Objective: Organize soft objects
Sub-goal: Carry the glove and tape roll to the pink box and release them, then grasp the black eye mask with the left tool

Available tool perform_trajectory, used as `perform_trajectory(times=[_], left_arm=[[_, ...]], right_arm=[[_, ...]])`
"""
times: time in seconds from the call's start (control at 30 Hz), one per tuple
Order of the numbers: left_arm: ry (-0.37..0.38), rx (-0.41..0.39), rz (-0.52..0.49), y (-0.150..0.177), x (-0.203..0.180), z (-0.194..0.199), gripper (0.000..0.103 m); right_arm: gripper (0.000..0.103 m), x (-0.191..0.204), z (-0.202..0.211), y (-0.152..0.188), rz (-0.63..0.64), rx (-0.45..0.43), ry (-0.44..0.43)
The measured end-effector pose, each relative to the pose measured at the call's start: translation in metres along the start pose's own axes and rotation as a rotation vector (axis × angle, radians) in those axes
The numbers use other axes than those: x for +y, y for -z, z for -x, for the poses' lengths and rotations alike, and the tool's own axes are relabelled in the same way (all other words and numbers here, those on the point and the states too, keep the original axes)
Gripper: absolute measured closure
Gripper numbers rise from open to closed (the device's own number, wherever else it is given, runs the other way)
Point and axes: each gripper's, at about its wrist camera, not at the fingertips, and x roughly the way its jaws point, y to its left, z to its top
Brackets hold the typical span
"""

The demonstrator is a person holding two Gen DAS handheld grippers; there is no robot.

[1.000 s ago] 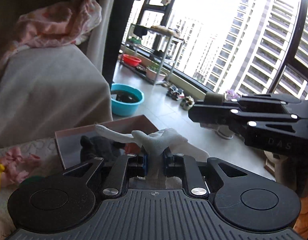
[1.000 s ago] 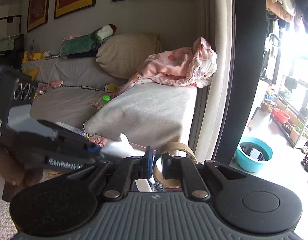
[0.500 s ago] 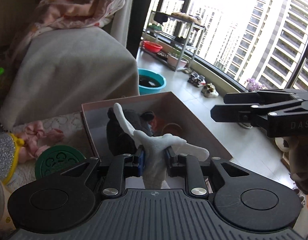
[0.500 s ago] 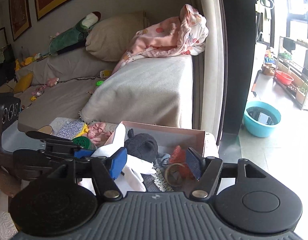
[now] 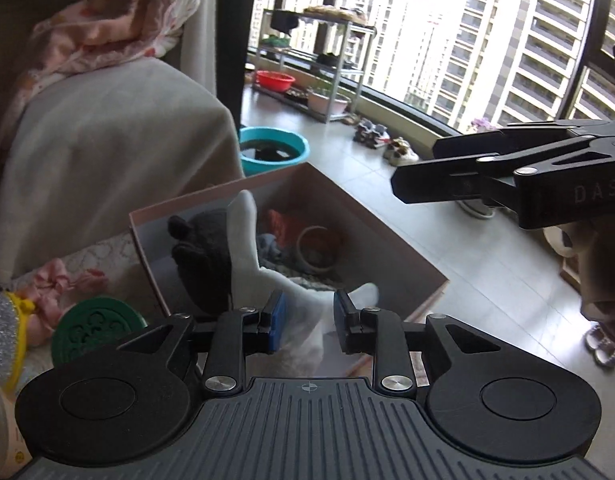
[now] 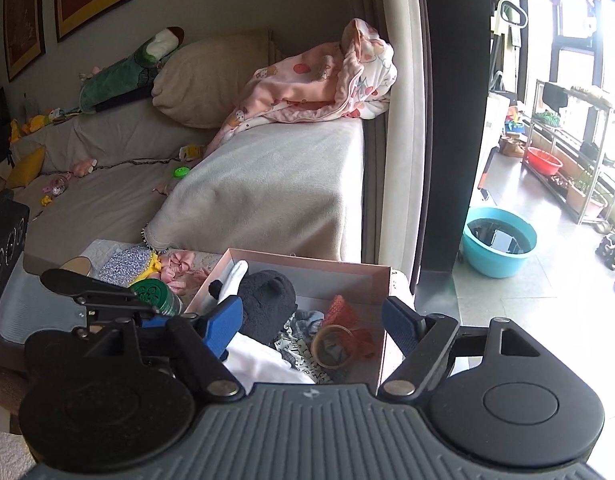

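We are holding our left gripper (image 5: 305, 322) over the pink box (image 5: 391, 236), its pads parted with the white sock (image 5: 247, 240) lying loose between them, draped into the box against the dark plush toy (image 5: 205, 252). Our right gripper (image 6: 313, 322) is spread wide above the box's near edge, gripping nothing. A green lid (image 5: 93, 330) is sitting just beside the box's left wall.

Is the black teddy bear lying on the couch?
No, the black teddy bear sits inside the pink cardboard box, next to the white soft toy.
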Motion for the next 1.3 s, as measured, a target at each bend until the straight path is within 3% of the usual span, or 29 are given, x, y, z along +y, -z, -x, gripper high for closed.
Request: perform_trajectory(times=[0.03, 0.13, 0.17, 0.23, 0.33, 0.47, 0.57, 0.67, 0.73, 0.87, 1.03, 1.1, 1.17, 1.3], left_arm=[[-0.005, 0.003, -0.027, 0.002, -0.003, -0.001, 0.072], [-0.127, -0.052, -0.069, 0.005, -0.008, 0.006, 0.072], [-0.16, -0.108, -0.03, 0.005, -0.004, 0.015, 0.072], [-0.152, -0.22, 0.088, 0.001, 0.013, 0.041, 0.074], [-0.173, -0.321, 0.146, 0.011, 0.029, 0.083, 0.074], [-0.347, -0.362, 0.178, 0.043, 0.057, 0.135, 0.074], [-0.481, -0.385, 0.306, 0.079, 0.098, 0.181, 0.074], [-0.559, -0.404, 0.486, 0.118, 0.136, 0.217, 0.074], [-0.561, -0.403, 0.584, 0.144, 0.157, 0.232, 0.074], [-0.546, -0.374, 0.677, 0.181, 0.176, 0.232, 0.074], [-0.398, -0.412, 0.83, 0.214, 0.195, 0.224, 0.074], [-0.388, -0.404, 0.84, 0.215, 0.198, 0.216, 0.074], [-0.401, -0.415, 0.874, 0.218, 0.202, 0.212, 0.074], [-0.341, -0.423, 0.87, 0.214, 0.205, 0.2, 0.074]], right_arm=[[0.023, 0.0, -0.001, 0.001, -0.002, 0.003, 0.003], [0.023, -0.004, -0.006, 0.001, -0.027, 0.02, 0.008], [0.023, -0.004, -0.007, 0.001, -0.036, 0.024, 0.007], [0.023, -0.006, -0.008, 0.002, -0.052, 0.029, 0.002], [0.023, -0.004, -0.005, 0.005, -0.045, 0.024, -0.004], [0.02, 0.016, 0.001, 0.014, 0.053, -0.016, 0.033], [0.017, 0.041, 0.0, 0.02, 0.152, -0.068, 0.074], [0.016, 0.064, -0.002, 0.021, 0.178, -0.092, 0.015], [0.016, 0.082, -0.006, 0.021, 0.182, -0.087, -0.053], [0.016, 0.134, -0.022, 0.031, 0.226, -0.061, -0.154], [0.016, 0.203, -0.051, 0.061, 0.319, 0.03, -0.211], [0.025, 0.223, -0.062, 0.067, 0.339, 0.049, -0.222], [0.058, 0.243, -0.076, 0.07, 0.379, 0.084, -0.231], [0.06, 0.274, -0.1, 0.074, 0.401, 0.092, -0.254]])
